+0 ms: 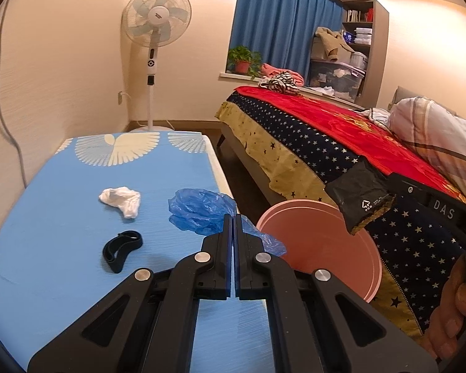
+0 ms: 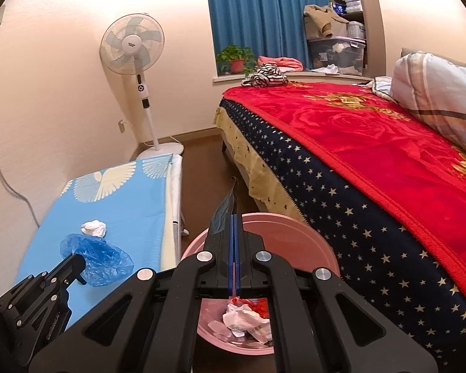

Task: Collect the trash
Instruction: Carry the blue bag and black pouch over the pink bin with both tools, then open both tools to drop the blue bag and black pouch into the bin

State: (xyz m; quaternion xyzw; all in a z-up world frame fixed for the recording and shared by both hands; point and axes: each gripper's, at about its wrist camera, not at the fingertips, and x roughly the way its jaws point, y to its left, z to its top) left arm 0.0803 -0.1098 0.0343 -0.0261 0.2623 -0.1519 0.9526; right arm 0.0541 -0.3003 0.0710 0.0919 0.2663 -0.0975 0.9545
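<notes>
Looking at a blue bird-print table top (image 1: 62, 205) beside a bed with a red rose blanket (image 2: 372, 155); white pedestal fan (image 1: 155, 25) upper left. Left gripper (image 1: 234, 217) is closed on a crumpled blue plastic bag (image 1: 198, 209), lower centre. Right gripper (image 2: 236, 217) pinches a black foil wrapper (image 1: 360, 200) above the pink round bin (image 2: 295, 230). Wrapper print is illegible. "DAS" reads on the right gripper's body. Bin base is hidden.

One bin (image 2: 295, 227), three table scraps.
</notes>
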